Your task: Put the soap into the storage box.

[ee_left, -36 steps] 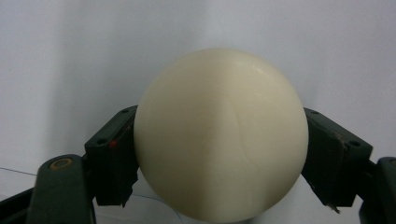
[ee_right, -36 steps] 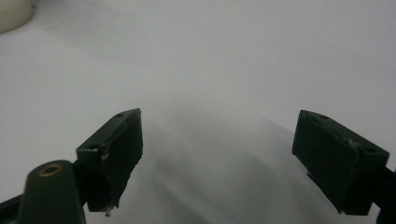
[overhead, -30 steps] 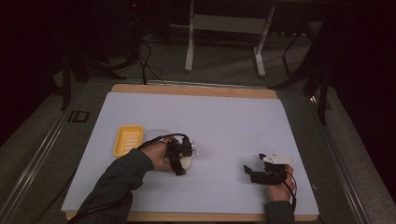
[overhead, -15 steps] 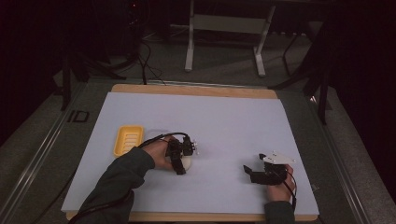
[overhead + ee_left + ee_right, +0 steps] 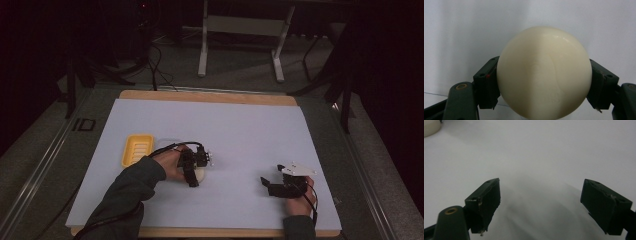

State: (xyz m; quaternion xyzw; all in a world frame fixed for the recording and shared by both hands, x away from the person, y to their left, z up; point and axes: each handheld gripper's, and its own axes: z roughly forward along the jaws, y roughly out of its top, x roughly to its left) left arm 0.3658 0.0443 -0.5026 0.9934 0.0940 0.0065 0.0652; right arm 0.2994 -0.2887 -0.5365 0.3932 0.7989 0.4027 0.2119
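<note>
Left tool (image 5: 544, 82) clamped on cream ball (image 5: 544, 72), right tool (image 5: 540, 205) apart near mat's (image 5: 240, 125) front edge

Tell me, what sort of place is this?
Probably a lab or studio set up for recording: a table under a plain white sheet, dark surroundings with cables on the floor, and a metal stand behind.

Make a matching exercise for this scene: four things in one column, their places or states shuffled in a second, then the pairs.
Things:
1. cream ball
2. yellow tray
3. left hand-held gripper
4. right hand-held gripper

States:
A. jaws apart, nothing between them
B. empty, lying on the white sheet left of the ball
C. round, sitting between two black jaws
D. jaws closed against the ball's two sides

Pairs: 1-C, 2-B, 3-D, 4-A
</note>
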